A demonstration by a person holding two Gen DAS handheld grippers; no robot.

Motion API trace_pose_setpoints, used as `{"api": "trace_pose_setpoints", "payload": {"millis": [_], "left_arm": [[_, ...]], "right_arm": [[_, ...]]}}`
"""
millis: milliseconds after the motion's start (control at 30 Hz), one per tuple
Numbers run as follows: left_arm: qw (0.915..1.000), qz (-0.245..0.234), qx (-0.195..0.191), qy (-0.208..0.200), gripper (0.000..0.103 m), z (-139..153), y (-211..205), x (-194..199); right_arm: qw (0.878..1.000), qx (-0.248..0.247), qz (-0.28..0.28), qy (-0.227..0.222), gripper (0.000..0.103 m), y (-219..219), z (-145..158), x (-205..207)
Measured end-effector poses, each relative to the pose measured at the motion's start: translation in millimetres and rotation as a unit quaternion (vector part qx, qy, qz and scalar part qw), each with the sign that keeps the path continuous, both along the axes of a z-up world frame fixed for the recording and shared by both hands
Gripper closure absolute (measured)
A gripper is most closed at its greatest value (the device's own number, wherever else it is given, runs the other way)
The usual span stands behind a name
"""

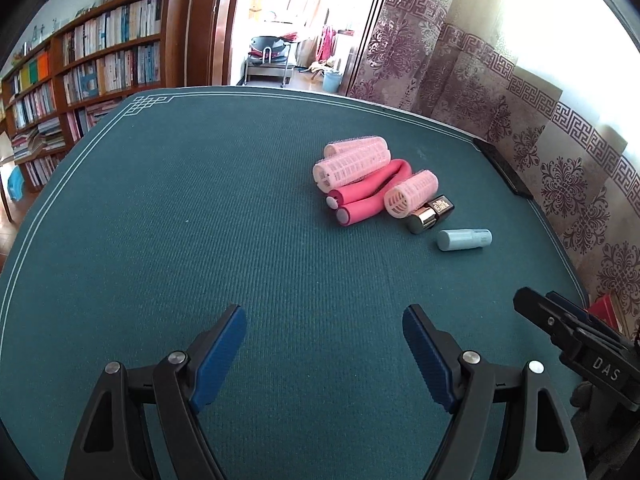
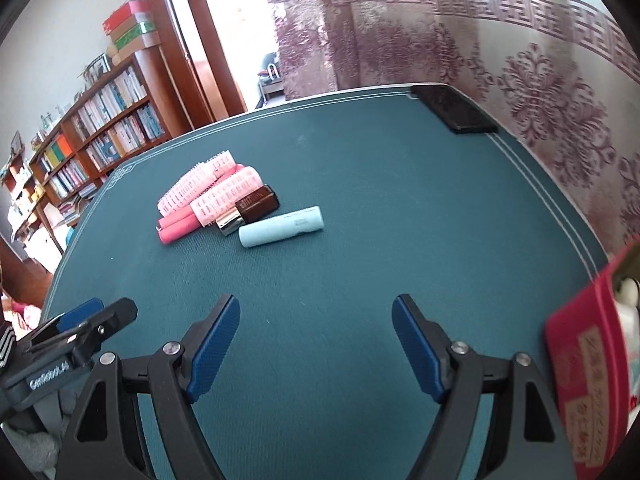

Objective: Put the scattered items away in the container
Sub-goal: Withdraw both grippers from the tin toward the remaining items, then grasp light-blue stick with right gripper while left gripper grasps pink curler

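A small heap lies on the green table mat (image 1: 200,220): three pale pink hair rollers (image 1: 352,166), a bent hot-pink foam roller (image 1: 368,196), a brown and gold lipstick (image 1: 430,212) and a light blue tube (image 1: 464,239). The right wrist view shows the same rollers (image 2: 212,192), foam roller (image 2: 178,230), lipstick (image 2: 252,208) and tube (image 2: 280,226). My left gripper (image 1: 324,356) is open and empty, short of the heap. My right gripper (image 2: 316,348) is open and empty too, nearer than the tube. A red box (image 2: 588,368) stands at the right edge.
A black phone (image 2: 456,114) lies at the far right corner of the mat, seen also as a dark slab (image 1: 502,172). A patterned curtain (image 2: 540,92) hangs close behind the table. Bookshelves (image 1: 88,68) stand beyond the left edge. The red box (image 1: 608,310) peeks past my right gripper's finger (image 1: 560,328).
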State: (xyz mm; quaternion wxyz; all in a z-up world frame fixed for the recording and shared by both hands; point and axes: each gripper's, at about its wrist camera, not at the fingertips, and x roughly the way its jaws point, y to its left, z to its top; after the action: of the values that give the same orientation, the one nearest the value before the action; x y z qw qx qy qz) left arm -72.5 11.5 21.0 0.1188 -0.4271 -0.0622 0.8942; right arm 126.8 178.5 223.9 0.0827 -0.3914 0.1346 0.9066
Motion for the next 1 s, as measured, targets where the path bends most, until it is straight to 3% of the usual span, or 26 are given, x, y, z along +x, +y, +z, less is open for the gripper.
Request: {"api": "trace_pose_setpoints", "payload": {"millis": [567,667,733,1000], "left_arm": [[1.0000,0.007,0.000,-0.006,0.021,-11.9,-3.6,-6.3],[1.0000,0.006,-0.002,-0.005,0.021,-12.3,-3.7,-6.5],[1.0000,0.006,-0.005,-0.005,0.021,-13.0,-2.6,-7.7],[0.9998,-0.002,-0.017,-0.010,0.021,-3.0,5.9,-20.5]], "right_arm": [[0.999,0.019,0.040,-0.017,0.021,-10.3,-16.9,-81.3],[0.999,0.028,0.042,-0.021,0.023,-12.9,-21.7,-85.1],[0.998,0.039,0.043,-0.022,0.031,-15.0,-21.9,-85.2],[0.999,0.018,0.034,-0.010,0.031,-2.5,-22.5,-70.2]]}}
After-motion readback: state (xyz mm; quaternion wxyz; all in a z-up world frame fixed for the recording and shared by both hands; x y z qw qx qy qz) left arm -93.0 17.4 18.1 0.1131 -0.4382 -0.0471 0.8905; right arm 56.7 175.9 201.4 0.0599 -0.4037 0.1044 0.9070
